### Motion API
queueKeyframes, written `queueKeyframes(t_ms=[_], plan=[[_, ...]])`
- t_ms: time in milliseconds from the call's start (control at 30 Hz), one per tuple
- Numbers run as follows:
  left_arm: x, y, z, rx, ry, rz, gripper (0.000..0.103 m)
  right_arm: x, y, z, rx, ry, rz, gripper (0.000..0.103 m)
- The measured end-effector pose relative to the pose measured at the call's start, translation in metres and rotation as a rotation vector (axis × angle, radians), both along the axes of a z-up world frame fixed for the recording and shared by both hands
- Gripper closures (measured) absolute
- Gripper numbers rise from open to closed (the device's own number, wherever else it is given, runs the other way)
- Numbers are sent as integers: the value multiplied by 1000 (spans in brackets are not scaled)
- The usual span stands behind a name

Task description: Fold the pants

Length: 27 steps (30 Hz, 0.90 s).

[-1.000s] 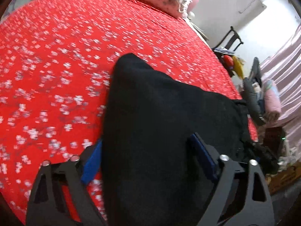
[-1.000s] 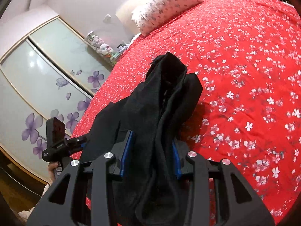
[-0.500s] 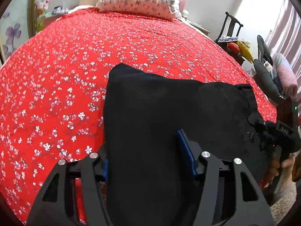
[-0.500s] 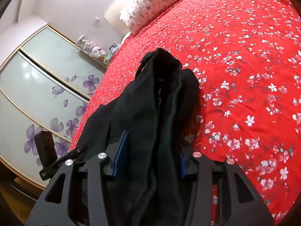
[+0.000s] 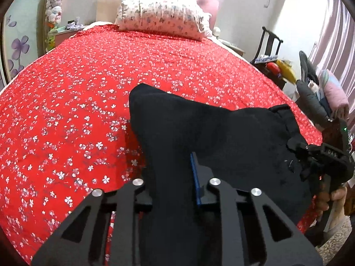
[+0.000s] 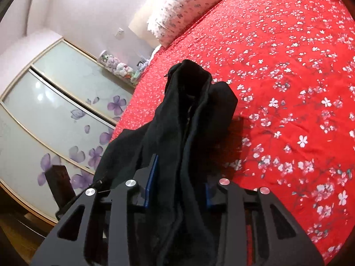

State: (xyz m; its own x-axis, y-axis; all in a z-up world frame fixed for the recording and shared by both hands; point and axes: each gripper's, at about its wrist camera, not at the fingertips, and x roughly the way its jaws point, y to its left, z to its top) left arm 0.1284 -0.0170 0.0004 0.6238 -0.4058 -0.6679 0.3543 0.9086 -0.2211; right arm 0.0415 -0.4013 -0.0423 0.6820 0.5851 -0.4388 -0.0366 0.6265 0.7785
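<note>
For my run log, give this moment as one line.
task: fold pants | left gripper: closing on black pants | right gripper: closing on pants | surface: red bedspread

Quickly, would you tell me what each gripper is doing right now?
Left gripper: closing on the black pants.
Right gripper: closing, pants bunched between its fingers.

A bedroom with pale walls (image 5: 244, 4), lit brightly from above the headboard end. A bed under a red bedspread (image 5: 88, 88) printed with small white blossoms fills the room; a floral pillow (image 5: 162, 20) lies at its head edge. Sliding wardrobe doors (image 6: 44, 102) of frosted glass with purple flowers line one side. On the other side stand a dark wooden chair (image 5: 269, 44) and pink curtains (image 5: 337, 44). Soft toys (image 5: 54, 6) crowd a bedside shelf.
</note>
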Motion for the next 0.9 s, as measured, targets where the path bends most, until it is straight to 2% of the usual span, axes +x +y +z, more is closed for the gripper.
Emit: queueKeyframes(t_ms=[300, 533, 733, 900], plan=[[-18, 7, 21, -69, -109, 17, 87, 4, -5, 6, 115, -38, 12, 72], [-13, 8, 36, -90, -182, 63, 87, 21, 1, 15, 155, -69, 22, 73], [2, 8, 41, -106, -200, 101, 87, 44, 0, 18, 185, -85, 30, 73], [23, 1, 36, -96, -175, 110, 87, 58, -6, 14, 204, -77, 19, 73]])
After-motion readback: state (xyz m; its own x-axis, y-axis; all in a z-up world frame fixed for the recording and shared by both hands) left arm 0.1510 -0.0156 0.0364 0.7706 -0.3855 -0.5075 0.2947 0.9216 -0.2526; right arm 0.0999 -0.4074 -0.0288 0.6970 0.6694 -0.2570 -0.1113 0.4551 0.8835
